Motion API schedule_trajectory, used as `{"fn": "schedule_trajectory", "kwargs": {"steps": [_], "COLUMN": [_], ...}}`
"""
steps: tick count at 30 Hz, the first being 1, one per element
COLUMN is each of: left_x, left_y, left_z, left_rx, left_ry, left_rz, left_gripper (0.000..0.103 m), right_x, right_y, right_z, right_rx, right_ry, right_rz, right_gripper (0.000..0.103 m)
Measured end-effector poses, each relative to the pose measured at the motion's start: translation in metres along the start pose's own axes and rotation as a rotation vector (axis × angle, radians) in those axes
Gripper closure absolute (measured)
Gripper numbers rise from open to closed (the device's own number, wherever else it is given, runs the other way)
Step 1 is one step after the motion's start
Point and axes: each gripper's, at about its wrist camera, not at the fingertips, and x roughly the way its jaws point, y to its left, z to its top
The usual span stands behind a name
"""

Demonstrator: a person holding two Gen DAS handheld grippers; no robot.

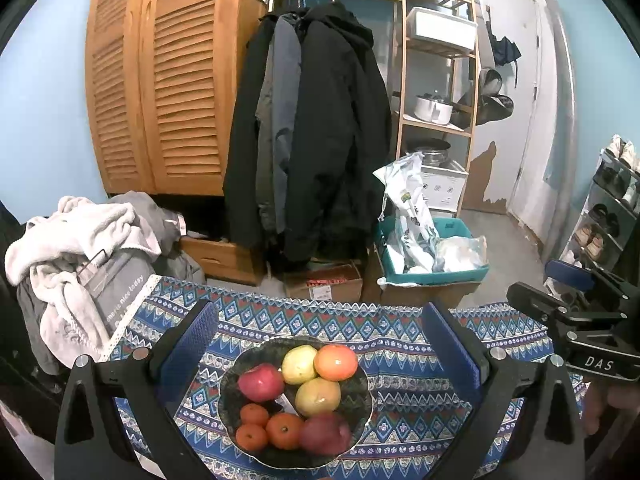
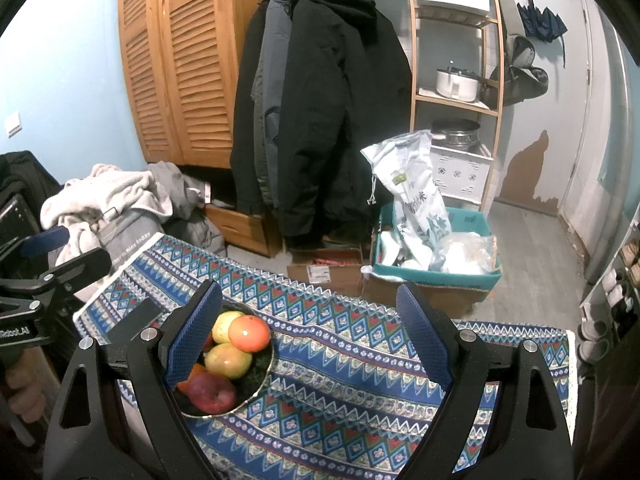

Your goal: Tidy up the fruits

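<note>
Your left gripper (image 1: 316,344) and right gripper (image 2: 308,332) both gape, holding nothing. The dark patterned bowl's (image 1: 360,400) round, probably smooth fruits roll easily; pinch the lower-centre red apple (image 1: 326,434) across its widest part.

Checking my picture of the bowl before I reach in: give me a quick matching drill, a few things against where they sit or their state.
Things:
1. three small tangerines
2. large orange fruit
3. left claw
4. pile of towels

Places or states:
A. far right part of the bowl
B. open, nothing held
C. beyond the left end of the patterned cloth
D. near left part of the bowl

Pairs: 1-D, 2-A, 3-B, 4-C
</note>
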Motion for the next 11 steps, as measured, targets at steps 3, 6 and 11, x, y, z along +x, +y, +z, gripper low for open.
{"fn": "schedule_trajectory", "kwargs": {"steps": [3, 6, 11], "left_x": [-0.0001, 0.0007, 0.0005], "left_y": [0.0002, -0.0004, -0.0019], "left_z": [0.0, 0.0006, 0.0023], "left_rx": [-0.002, 0.004, 0.013], "left_ry": [-0.002, -0.004, -0.001], "left_rz": [0.002, -0.007, -0.007], "left_gripper": [0.001, 0.001, 0.001], "right_x": [0.0003, -0.0001, 0.0002], "right_y": [0.0014, 0.0001, 0.0011], "right_z": [-0.0003, -0.0003, -0.0005], "right_rx": [0.001, 0.0, 0.0], "right_ry": [0.0, -0.001, -0.001], "right_rz": [0.002, 0.002, 0.001], "right_gripper": [0.015, 0.015, 0.015]}}
